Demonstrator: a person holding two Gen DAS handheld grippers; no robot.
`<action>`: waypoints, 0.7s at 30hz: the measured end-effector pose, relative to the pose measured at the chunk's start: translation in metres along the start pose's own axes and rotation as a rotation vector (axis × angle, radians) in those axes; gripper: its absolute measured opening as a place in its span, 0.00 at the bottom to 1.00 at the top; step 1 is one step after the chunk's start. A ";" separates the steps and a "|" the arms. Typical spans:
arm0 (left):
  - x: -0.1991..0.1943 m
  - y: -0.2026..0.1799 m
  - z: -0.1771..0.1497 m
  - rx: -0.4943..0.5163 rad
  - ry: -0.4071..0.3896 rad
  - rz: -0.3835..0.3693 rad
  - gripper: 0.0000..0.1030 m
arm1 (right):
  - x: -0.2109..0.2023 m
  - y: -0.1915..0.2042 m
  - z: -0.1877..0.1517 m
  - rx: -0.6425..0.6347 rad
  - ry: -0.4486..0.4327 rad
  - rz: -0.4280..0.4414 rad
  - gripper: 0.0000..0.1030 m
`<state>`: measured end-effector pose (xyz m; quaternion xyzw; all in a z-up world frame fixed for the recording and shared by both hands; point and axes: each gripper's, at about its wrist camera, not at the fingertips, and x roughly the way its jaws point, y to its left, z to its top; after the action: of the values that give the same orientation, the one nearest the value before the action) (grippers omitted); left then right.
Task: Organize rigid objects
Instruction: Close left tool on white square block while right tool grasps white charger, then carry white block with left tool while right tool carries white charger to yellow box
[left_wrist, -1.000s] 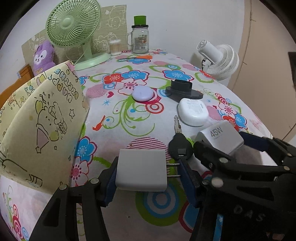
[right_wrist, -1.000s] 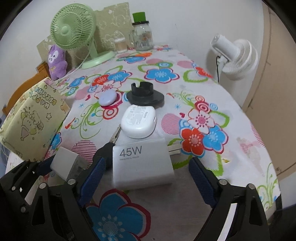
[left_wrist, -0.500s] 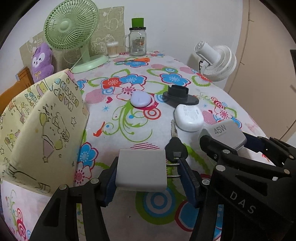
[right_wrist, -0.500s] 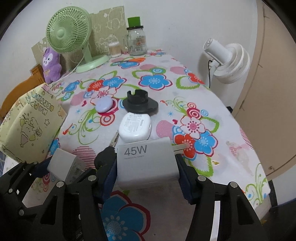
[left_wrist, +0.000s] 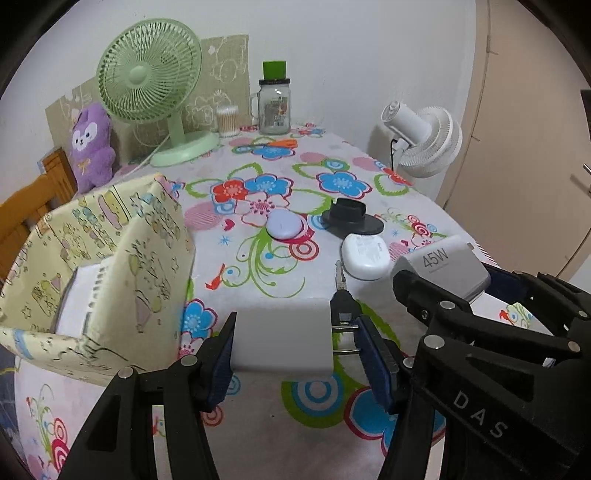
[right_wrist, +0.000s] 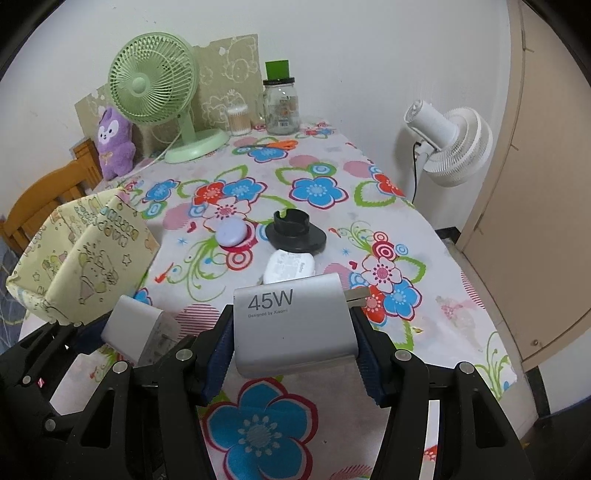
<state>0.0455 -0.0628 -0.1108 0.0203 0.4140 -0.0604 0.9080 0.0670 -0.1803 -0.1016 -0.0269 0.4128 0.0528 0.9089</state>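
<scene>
My left gripper (left_wrist: 295, 336) is shut on a plain white charger (left_wrist: 282, 334), whose prongs point right, held above the flowered tablecloth (left_wrist: 258, 424). Beside it on the right, my right gripper (right_wrist: 293, 332) is shut on a grey charger marked 45W (right_wrist: 291, 325), also off the table. On the cloth beyond lie a car key (left_wrist: 341, 295), a white oval case (left_wrist: 365, 255), a black round stand (left_wrist: 351, 218) and a lilac puck (left_wrist: 283, 228). A yellow patterned fabric box (left_wrist: 110, 258) stands open at the left with something white (left_wrist: 79, 295) inside.
At the table's far end stand a green fan (left_wrist: 149, 81), a glass jar (left_wrist: 274, 107), a cotton swab pot (left_wrist: 227, 120) and a purple plush (left_wrist: 91, 147). A white fan (left_wrist: 424, 136) stands past the right edge. A wooden chair (left_wrist: 22, 206) is behind the box.
The right gripper's jaws closed onto the 45W charger and raised it off the cloth. Both grippers have risen with their chargers, so the table looks farther below.
</scene>
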 end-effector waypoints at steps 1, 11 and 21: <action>-0.003 0.001 0.000 0.002 -0.002 -0.005 0.61 | -0.003 0.002 0.001 -0.003 -0.003 0.000 0.60; -0.025 0.005 0.006 -0.006 -0.030 -0.029 0.61 | -0.027 0.010 0.008 -0.007 -0.024 0.009 0.60; -0.045 0.012 0.014 -0.003 -0.061 -0.020 0.61 | -0.047 0.022 0.019 -0.038 -0.059 -0.008 0.60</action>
<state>0.0282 -0.0482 -0.0683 0.0131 0.3864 -0.0693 0.9196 0.0480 -0.1597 -0.0536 -0.0442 0.3847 0.0578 0.9202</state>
